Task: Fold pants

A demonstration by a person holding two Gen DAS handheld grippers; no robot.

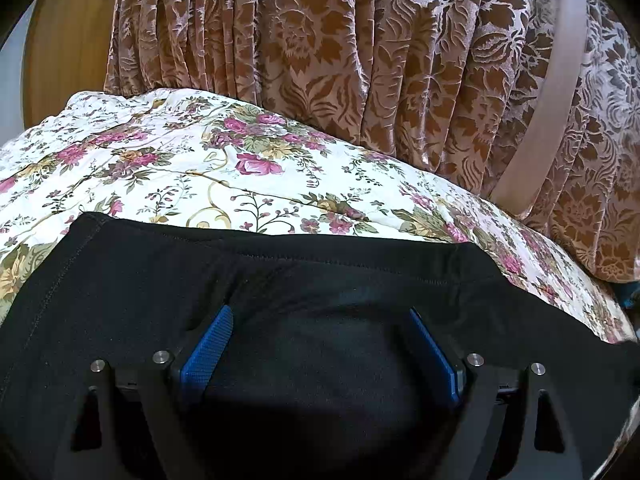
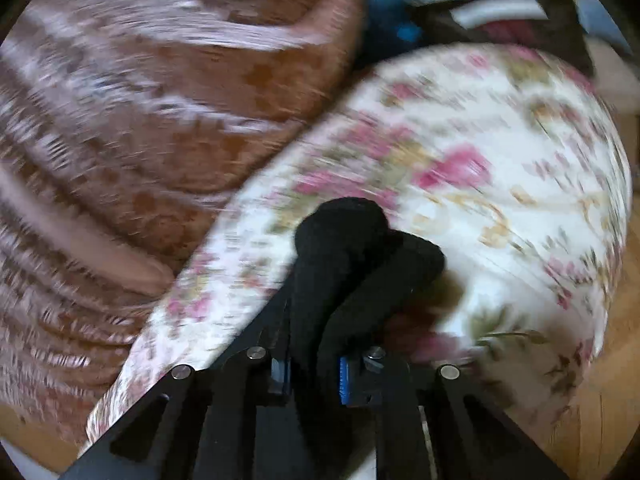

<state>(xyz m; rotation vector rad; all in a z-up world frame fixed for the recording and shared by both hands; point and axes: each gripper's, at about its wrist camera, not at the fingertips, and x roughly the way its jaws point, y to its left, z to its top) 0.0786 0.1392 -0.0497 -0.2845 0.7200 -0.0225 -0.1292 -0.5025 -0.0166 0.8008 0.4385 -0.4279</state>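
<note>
In the left wrist view, the left hand-held gripper (image 1: 320,354) has its jaws spread wide, its blue pads (image 1: 208,350) well apart. The black pants (image 1: 280,280) lie spread flat on the flower-print bedspread (image 1: 200,160), filling the lower half of the view. The dark cloth lies under and between the two fingers; whether the pads touch the fabric cannot be told, but they do not pinch it. A stitched hem of the pants runs across just beyond the fingertips, and past it the bedspread slopes up to a brown patterned curtain (image 1: 320,40) that hangs behind the bed. At the far left edge a strip of wooden door (image 1: 68,40) shows beside the curtain.

The right wrist view is blurred. Here the right hand-held gripper (image 2: 314,372) has its jaws drawn narrow and clamped on a bunched fold of the same black pants (image 2: 352,248). The cloth rises from between the pads in two rounded lumps that stand beyond the fingertips. Behind the bunch lies the bedspread (image 2: 480,140), running slantwise across the view, with the curtain (image 2: 140,100) to its left and a wooden floor (image 2: 600,400) at the lower right.
</note>
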